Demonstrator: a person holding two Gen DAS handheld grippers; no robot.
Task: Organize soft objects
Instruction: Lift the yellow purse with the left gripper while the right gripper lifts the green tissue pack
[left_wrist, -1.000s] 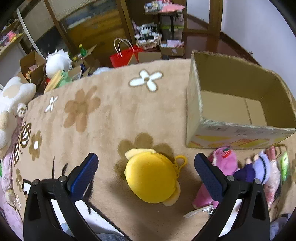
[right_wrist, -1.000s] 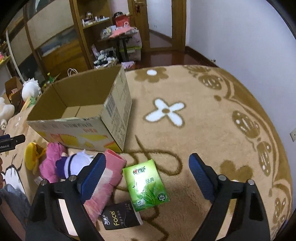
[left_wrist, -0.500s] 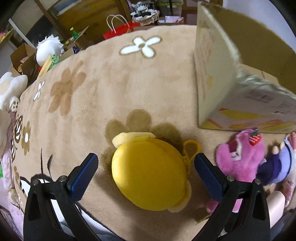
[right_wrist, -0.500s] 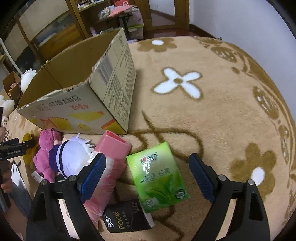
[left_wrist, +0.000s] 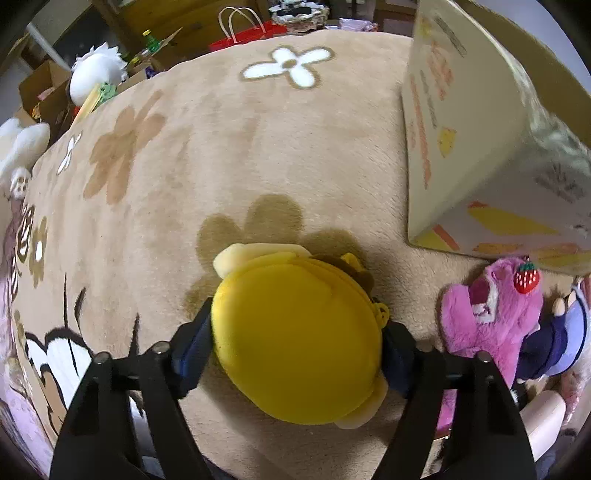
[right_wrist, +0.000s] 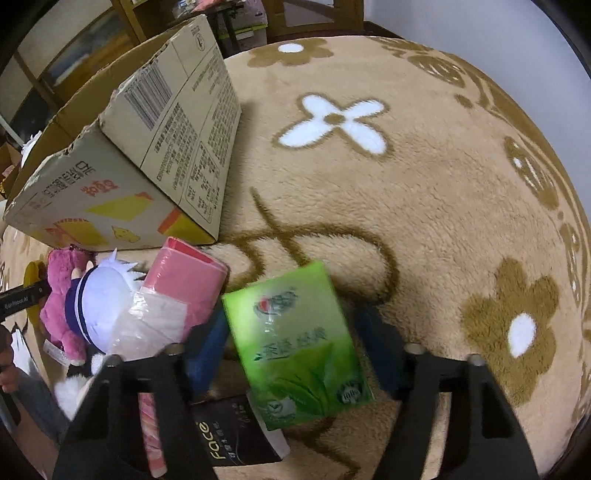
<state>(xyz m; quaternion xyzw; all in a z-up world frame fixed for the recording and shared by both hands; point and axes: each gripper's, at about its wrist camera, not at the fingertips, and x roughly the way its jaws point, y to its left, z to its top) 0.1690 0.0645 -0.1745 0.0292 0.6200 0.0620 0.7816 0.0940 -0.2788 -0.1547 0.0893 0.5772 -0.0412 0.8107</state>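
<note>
L gripper (left_wrist: 295, 339) clamped on yellow plush (left_wrist: 295, 343); R gripper (right_wrist: 295, 343) closing round green tissue pack (right_wrist: 295, 347), grip unclear.

L view: blue pads press both sides of the round yellow plush, which sits on the tan flower rug (left_wrist: 221, 147), w/ its cream ear and yellow loop at the far side. Pink plush bear (left_wrist: 487, 317) w/ strawberry charm lies just R of it, touching a purple-and-white doll (left_wrist: 557, 343); cardboard box (left_wrist: 461, 147) stands beyond, near the bear. R view: green pack lies tilted betw. the two blue pads; L pad is just beside its edge, R pad near the other edge, contact can't be told (blur). Pink pack (right_wrist: 184, 288) sits L of the green one, black "Face" pack (right_wrist: 229, 435) under its near end. Box corner is just behind the pink pack.
</note>
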